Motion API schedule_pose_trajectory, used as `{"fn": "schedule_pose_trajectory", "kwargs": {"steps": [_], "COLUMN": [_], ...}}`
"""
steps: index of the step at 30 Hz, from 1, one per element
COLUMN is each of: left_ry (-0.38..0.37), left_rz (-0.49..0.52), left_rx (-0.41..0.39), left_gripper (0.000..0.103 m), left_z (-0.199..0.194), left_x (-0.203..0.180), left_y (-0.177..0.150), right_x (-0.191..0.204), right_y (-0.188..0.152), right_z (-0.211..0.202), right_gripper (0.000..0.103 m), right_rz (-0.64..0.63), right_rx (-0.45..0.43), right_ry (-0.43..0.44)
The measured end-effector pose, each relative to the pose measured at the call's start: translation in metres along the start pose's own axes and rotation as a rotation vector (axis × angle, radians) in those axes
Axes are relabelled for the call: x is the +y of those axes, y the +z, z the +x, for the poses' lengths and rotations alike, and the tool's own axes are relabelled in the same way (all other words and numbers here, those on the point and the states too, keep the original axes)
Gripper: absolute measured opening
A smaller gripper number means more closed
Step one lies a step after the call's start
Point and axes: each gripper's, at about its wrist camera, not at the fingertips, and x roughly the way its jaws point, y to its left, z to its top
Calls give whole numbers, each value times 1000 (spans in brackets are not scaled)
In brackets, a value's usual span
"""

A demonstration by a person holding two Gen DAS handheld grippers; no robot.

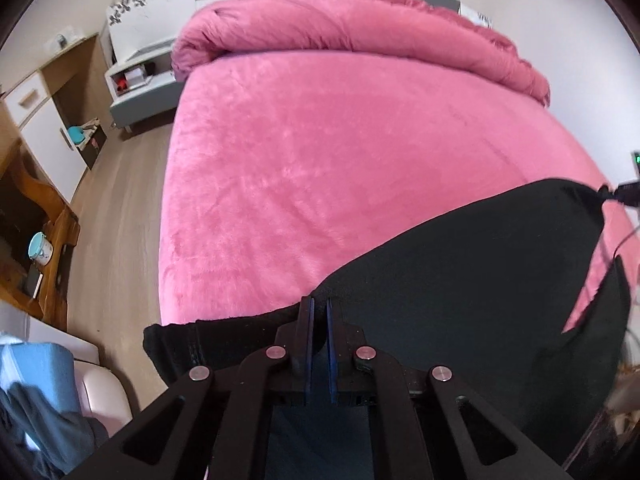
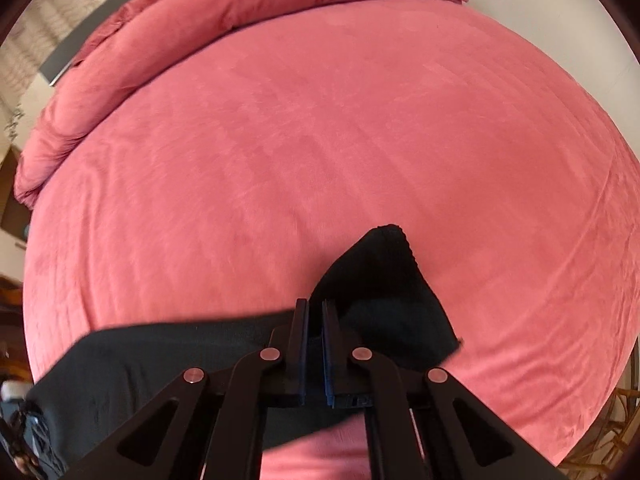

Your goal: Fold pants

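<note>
Across the near end of a pink bed (image 1: 320, 168), below a rolled pink duvet (image 1: 352, 28), black pants (image 1: 472, 272) hung stretched between the two tools, their cloth lifted above the sheet. The left gripper (image 1: 319, 308) had its jaws pinched narrow on the pants' edge near one end. The right gripper (image 2: 315, 312) likewise held its jaws narrow on the fabric, a black corner (image 2: 384, 256) sticking up beyond them.
</note>
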Motion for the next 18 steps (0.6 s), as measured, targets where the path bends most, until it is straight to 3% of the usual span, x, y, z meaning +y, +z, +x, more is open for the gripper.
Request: {"fn": "schedule_pose_trajectory", "kwargs": {"steps": [4, 11, 18], "left_ry": [-1, -21, -49], "left_rz": [-46, -110, -147], "left_rx": [-55, -141, -218], "left_gripper": [5, 5, 5], "left_z": [-35, -96, -153], "left_x": [-11, -23, -37], "left_y": [-7, -27, -72], "right_x": [-25, -44, -72], "right_y": [-28, -39, -83], "right_z": [-13, -44, -89], "right_gripper": [5, 5, 5], "right_rz": [48, 148, 183], "right_rx": [-52, -131, -162], "right_ry": [50, 109, 154]}}
